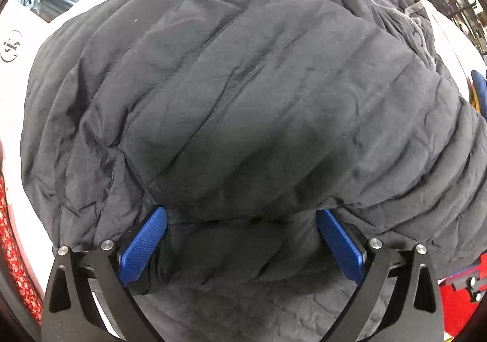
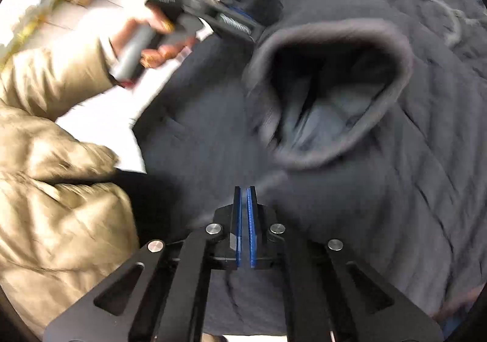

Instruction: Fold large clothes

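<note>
Dark quilted jacket (image 1: 243, 92) lying spread over white bench (image 1: 18, 37), filling most of both views. Left of jacket: hand (image 2: 152, 37) in beige sleeve (image 2: 51, 80) holding left tongs (image 1: 242, 214), pointing down onto jacket, pads spread wide, fold of fabric bulging between them. Right tongs (image 2: 245, 190) hovering at jacket's near edge below open cuff (image 2: 328, 92), pads pressed together, nothing visibly between.

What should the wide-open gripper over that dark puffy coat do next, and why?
Probably close the left gripper: its blue pads stand wide apart, straddling a fold of the dark quilted coat without pinching it. The right gripper is already shut, though blur hides whether it holds cloth.
</note>
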Demonstrator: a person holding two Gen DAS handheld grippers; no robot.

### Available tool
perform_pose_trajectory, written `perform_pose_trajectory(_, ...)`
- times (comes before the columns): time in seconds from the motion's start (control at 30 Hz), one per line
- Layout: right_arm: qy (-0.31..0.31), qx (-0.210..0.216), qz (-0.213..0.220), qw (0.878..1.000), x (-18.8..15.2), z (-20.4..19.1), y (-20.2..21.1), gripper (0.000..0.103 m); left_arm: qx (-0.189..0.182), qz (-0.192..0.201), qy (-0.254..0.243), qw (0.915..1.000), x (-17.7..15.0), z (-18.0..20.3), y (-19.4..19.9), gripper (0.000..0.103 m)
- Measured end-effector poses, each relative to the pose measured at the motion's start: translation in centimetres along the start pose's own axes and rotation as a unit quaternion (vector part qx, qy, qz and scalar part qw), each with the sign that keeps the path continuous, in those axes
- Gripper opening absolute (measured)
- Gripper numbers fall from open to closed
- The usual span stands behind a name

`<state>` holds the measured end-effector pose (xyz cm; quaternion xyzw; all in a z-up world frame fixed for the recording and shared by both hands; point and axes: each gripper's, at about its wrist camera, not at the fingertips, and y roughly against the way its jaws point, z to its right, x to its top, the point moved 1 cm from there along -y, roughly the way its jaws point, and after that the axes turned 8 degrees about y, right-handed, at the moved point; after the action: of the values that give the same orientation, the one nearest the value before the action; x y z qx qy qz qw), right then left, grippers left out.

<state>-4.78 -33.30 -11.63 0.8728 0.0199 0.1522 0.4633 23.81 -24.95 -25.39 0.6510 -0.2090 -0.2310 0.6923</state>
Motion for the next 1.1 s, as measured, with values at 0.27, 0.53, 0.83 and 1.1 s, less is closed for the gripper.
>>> perform_pose_trajectory(0.27, -0.033, -0.017, 0.106, 0.994, 2.5, -0.2, 2.4, 0.019, 0.0, 0.008, -0.002, 1.0, 0.2, -0.1, 0.2, 0.097)
perform_pose_trajectory(0.53, -0.064, -0.064, 0.104, 0.99, 4.6, -0.2, 1.0, 0.051, 0.0, 0.018, -0.01, 0.9998, -1.4, 0.2, 1.6, 0.097)
perform_pose_trajectory(0.83, -0.109, -0.103, 0.13, 0.98, 5.4, 1.0, 0.6, 0.007, 0.016, 0.035, -0.012, 0.9992, -3.8, 1.9, 3.2, 0.097)
perform_pose_trajectory(1.1, -0.208, -0.236, 0.032, 0.949, 2.4, 5.0, 0.5, 0.007, 0.012, 0.082, -0.039, 0.9958, -7.8, 1.9, 6.0, 0.096)
